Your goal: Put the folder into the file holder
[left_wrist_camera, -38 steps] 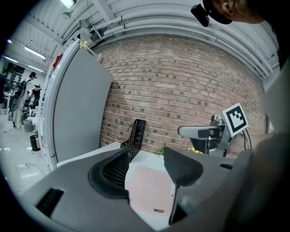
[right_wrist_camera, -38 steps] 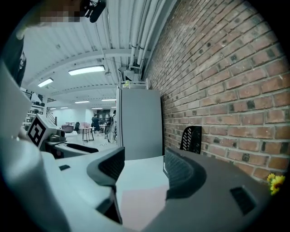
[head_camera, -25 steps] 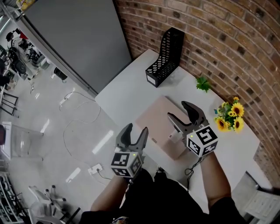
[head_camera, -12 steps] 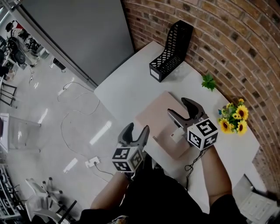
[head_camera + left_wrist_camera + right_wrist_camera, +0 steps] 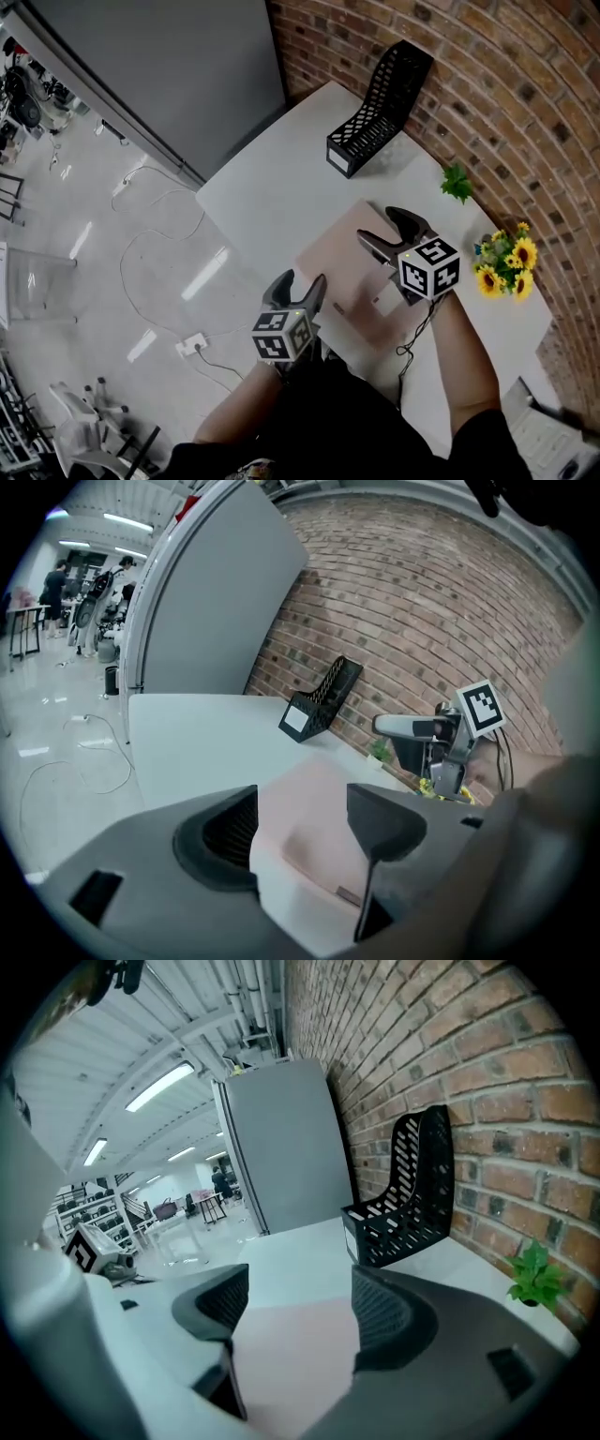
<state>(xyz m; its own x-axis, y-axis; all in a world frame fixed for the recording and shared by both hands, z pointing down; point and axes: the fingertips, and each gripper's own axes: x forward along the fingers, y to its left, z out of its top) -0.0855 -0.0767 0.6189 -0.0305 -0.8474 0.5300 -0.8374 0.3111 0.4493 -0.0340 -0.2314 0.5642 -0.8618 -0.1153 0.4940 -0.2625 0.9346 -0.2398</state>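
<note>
A brick wall (image 5: 525, 103) runs along the far side, with a grey partition panel (image 5: 159, 66) meeting it at 11 o'clock. The white tabletop (image 5: 272, 187) sits in the corner they form. The pale pink folder (image 5: 342, 262) lies flat on the near part of the tabletop, outside the holder. The black mesh file holder (image 5: 380, 103) stands upright at 12 o'clock from the folder, well apart from it, near the wall.

The right claw (image 5: 377, 225) hangs over the folder's far half. Its jaws have just been opening and stand wide apart, with the folder showing in the gap but the pads not pressing on it. The left claw (image 5: 300, 281) is at the folder's 7 o'clock corner. Its jaws have also just been opening and are spread wide and gripping nothing, with the folder beyond the gap.

A bunch of sunflowers (image 5: 506, 267) stands at 3 o'clock from the folder, and a small green plant (image 5: 457, 183) at 1 o'clock, both near the wall.
</note>
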